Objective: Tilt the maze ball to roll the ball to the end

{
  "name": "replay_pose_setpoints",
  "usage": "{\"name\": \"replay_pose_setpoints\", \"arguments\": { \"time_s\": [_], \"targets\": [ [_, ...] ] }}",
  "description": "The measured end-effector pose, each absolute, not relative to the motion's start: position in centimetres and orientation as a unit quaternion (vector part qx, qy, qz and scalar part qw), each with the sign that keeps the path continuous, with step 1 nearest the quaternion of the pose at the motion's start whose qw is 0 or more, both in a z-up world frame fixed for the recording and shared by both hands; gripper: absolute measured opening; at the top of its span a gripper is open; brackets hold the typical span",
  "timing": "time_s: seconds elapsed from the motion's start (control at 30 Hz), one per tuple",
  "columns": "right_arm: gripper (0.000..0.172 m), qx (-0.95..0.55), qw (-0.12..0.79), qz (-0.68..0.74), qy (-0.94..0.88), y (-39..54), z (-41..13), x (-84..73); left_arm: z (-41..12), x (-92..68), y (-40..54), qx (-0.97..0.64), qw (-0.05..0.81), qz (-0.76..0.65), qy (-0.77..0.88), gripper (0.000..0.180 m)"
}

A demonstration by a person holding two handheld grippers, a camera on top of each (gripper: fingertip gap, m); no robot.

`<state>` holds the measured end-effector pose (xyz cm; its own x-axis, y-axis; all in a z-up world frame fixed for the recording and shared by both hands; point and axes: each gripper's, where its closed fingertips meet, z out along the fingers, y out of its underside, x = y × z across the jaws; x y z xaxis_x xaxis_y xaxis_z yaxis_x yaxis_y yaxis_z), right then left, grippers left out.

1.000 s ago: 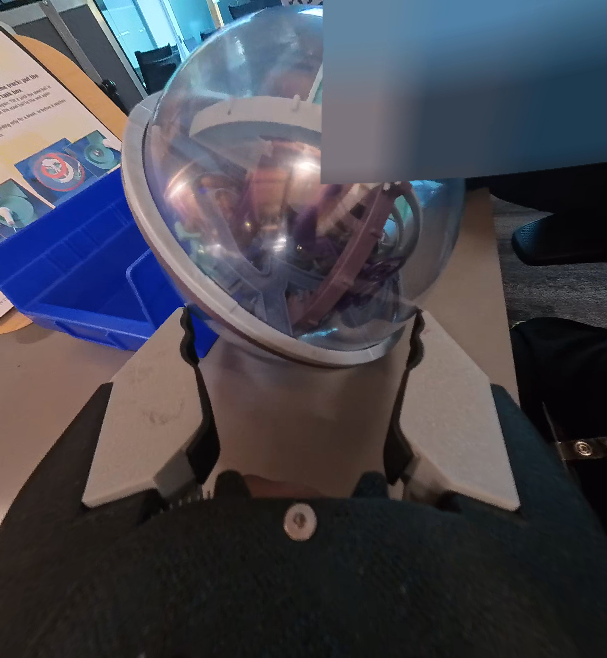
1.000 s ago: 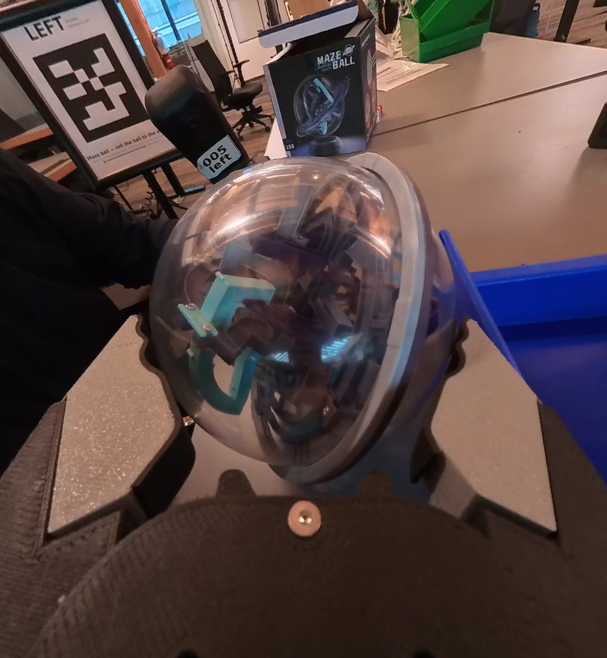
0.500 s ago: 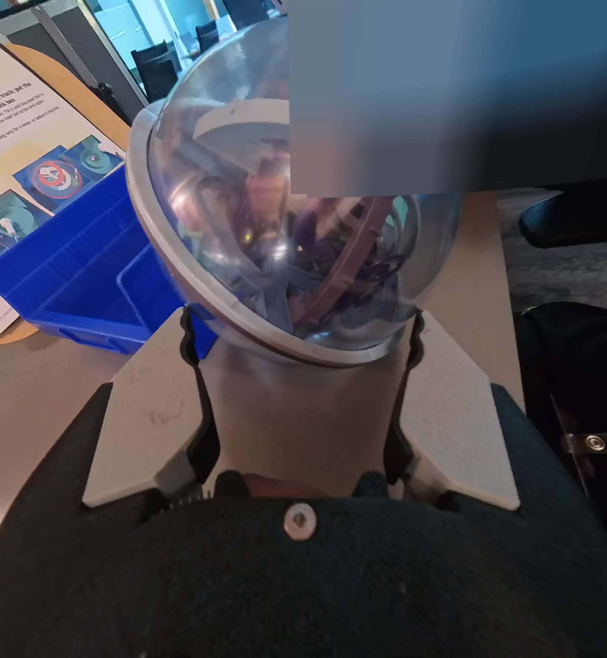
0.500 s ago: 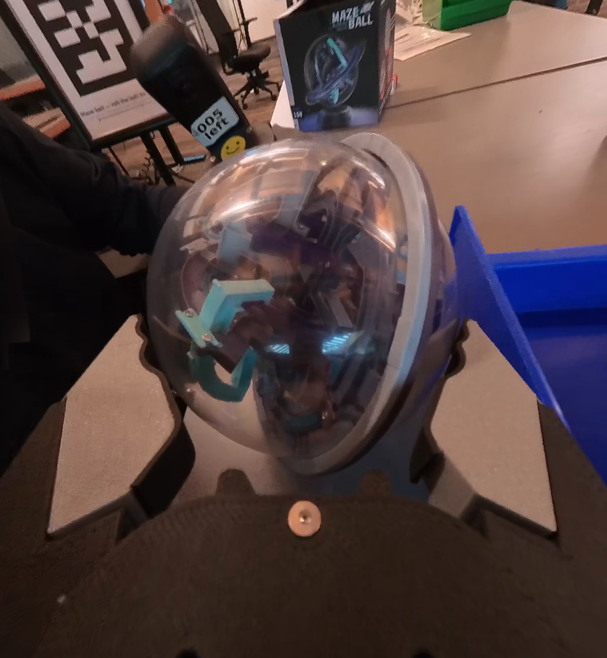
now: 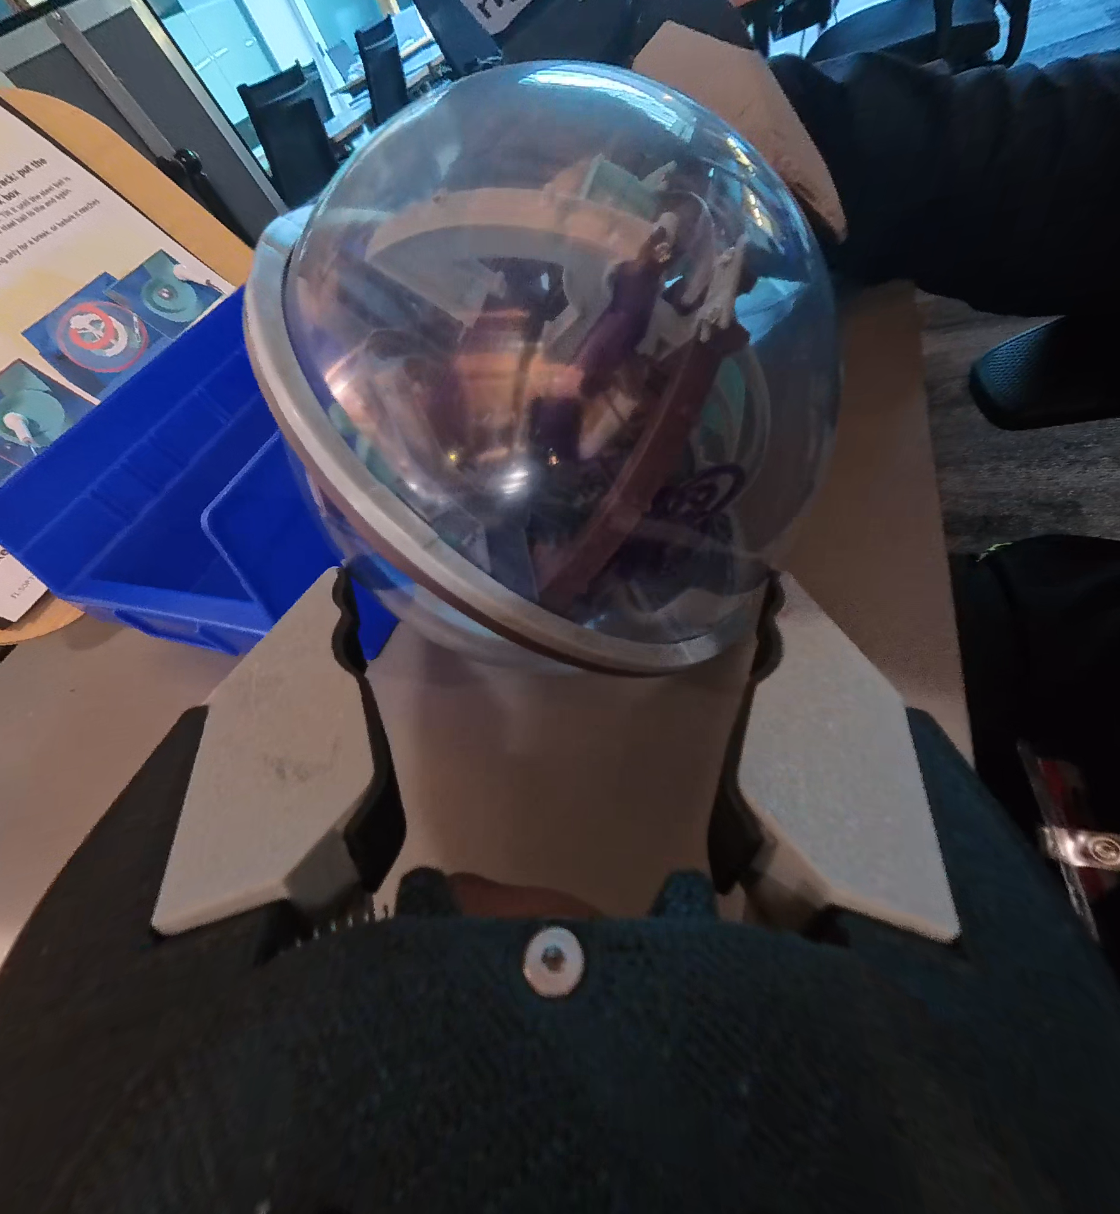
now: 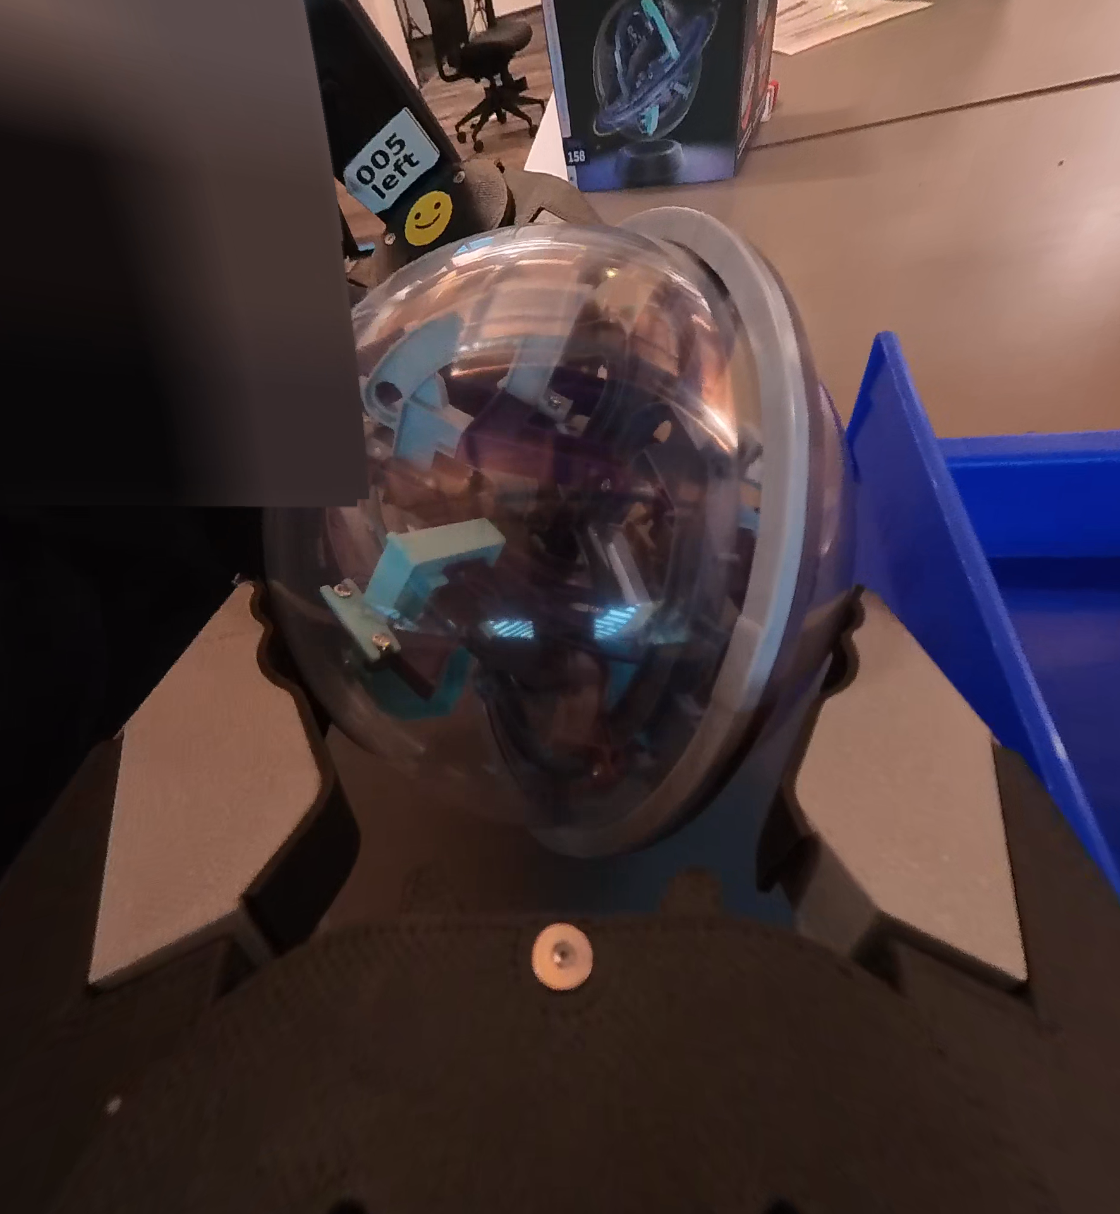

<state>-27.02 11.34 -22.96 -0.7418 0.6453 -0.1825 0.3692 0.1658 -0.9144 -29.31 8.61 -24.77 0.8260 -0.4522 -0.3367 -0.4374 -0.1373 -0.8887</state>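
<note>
The maze ball [image 5: 544,328] is a clear sphere with a grey seam ring and purple, teal and brown tracks inside. It is held above the tan table [image 5: 52,755], tilted, with the ring running diagonally. My left gripper [image 5: 557,611] is shut on its lower part, both fingertips against the shell. My right gripper [image 6: 554,630] is shut on the maze ball [image 6: 577,525] from the other side, pads pressed on the shell and ring. The right gripper's finger [image 5: 761,131] shows behind the ball in the left wrist view. I cannot make out the small ball inside.
A blue bin [image 5: 150,499] stands just left of the maze ball; it also shows in the right wrist view [image 6: 1037,525]. An instruction board [image 5: 32,263] leans behind it. The maze ball's box [image 6: 649,85] stands farther back on the table. A person's dark sleeve [image 5: 1004,164] is at the right.
Both grippers kept their hold and turned the maze ball; its ring and inner tracks stand at a different angle. The views swung, so the box moved up in the right wrist view.
</note>
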Motion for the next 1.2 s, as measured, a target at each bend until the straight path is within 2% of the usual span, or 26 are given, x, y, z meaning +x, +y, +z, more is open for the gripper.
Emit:
{"name": "replay_pose_setpoints", "arguments": {
  "time_s": [0.77, 1.2],
  "targets": [
    [0.159, -0.344, 0.143, 0.55, -0.748, 11.4, -22.8, -27.6, -25.2, -29.8, 8.9, -0.761, 0.577, 0.002, 0.296, 0.119],
    [0.158, -0.397, 0.084, 0.573, -0.712, 11.2, -22.6, -28.2, -25.0, -30.0, 8.5, -0.778, 0.566, -0.084, 0.258, 0.118]
  ]
}}
